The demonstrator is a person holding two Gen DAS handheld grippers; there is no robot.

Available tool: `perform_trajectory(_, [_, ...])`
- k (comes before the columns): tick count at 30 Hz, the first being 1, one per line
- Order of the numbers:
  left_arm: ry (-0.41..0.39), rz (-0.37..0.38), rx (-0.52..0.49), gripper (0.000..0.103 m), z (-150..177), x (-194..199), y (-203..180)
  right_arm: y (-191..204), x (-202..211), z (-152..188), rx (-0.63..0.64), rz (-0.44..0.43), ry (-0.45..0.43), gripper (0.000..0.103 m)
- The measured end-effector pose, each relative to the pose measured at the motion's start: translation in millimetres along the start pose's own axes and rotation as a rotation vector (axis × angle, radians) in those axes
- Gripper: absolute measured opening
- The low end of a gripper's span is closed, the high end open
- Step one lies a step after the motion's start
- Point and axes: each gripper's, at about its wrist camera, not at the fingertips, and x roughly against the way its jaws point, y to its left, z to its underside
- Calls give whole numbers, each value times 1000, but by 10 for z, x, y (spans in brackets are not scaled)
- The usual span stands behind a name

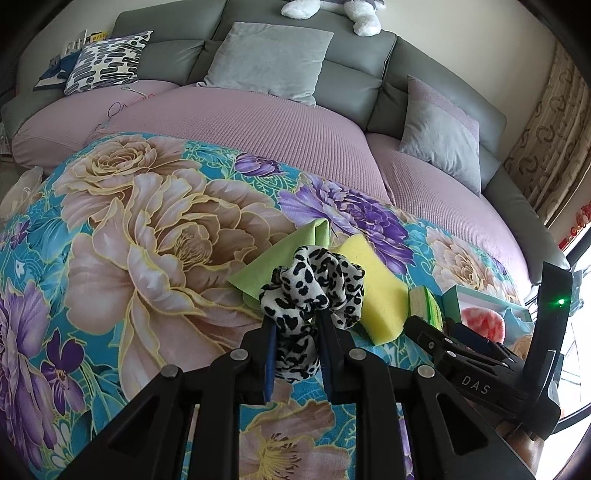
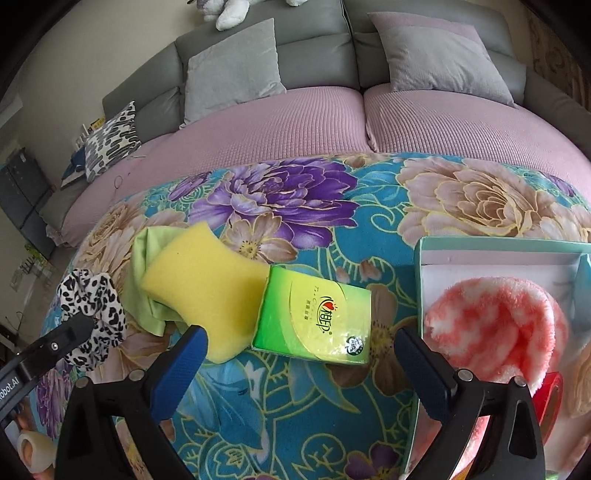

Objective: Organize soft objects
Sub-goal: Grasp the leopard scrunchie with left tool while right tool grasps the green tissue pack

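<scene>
My left gripper (image 1: 295, 317) is shut on a black-and-white leopard scrunchie (image 1: 314, 284), held just above the floral cloth; the same scrunchie (image 2: 92, 314) shows at the left of the right wrist view. My right gripper (image 2: 301, 343) stands open above a green tissue pack (image 2: 314, 317), nothing between its fingers. A yellow sponge (image 2: 199, 280) lies left of the pack on a light green cloth (image 2: 142, 266). At the right, a teal box (image 2: 480, 247) holds a pink-and-white fluffy pad (image 2: 495, 325).
The flowered blue cloth (image 1: 147, 229) covers the surface in front of a grey sofa with pink seat covers (image 1: 258, 122) and several cushions. A red tape roll (image 2: 550, 398) sits beside the box. A plush toy (image 1: 332, 11) rests on the sofa back.
</scene>
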Motion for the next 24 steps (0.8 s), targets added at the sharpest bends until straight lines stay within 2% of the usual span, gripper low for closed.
perform_trajectory(4, [4, -3, 2, 21, -2, -14, -4, 37, 4, -13, 2, -38, -7, 96])
perform_trajectory(8, [8, -5, 3, 21, -1, -25, -3, 121, -6, -4, 27, -56, -3, 95])
perform_trajectory(11, [11, -7, 2, 21, -4, -34, -2, 147, 33, -11, 19, -116, -15, 94])
perform_trajectory(14, [11, -8, -1, 21, -3, -35, -4, 197, 65, -11, 34, -139, -26, 94])
perform_trajectory(20, [15, -15, 4, 21, 2, -49, 10, 85, 50, -14, 4, -49, -20, 87])
perform_trajectory(24, [19, -8, 0, 21, 1, -59, 2, 10, -22, -11, -36, -15, 9, 78])
